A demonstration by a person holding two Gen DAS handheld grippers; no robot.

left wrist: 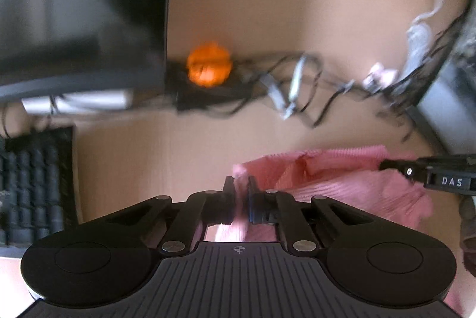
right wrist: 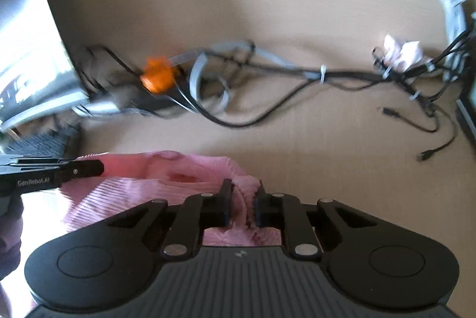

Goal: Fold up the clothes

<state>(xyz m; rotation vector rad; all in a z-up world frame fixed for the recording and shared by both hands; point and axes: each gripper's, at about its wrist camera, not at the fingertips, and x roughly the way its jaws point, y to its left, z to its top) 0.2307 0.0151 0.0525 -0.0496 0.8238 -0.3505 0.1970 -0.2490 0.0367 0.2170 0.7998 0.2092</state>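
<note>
A pink ribbed garment (left wrist: 342,187) hangs between both grippers above a tan wooden table (left wrist: 178,145). My left gripper (left wrist: 240,184) is shut on one edge of the pink cloth, which passes between its fingers. My right gripper (right wrist: 243,190) is shut on another edge of the same garment (right wrist: 154,184). The right gripper also shows at the right of the left wrist view (left wrist: 428,172), and the left gripper at the left of the right wrist view (right wrist: 53,172). Both views are motion-blurred.
A tangle of black and grey cables (right wrist: 267,74) with an orange object (right wrist: 157,77) lies across the table's back. A black keyboard (left wrist: 32,184) sits at the left, below a monitor (left wrist: 74,5). A crumpled tissue (right wrist: 401,50) lies at the back right.
</note>
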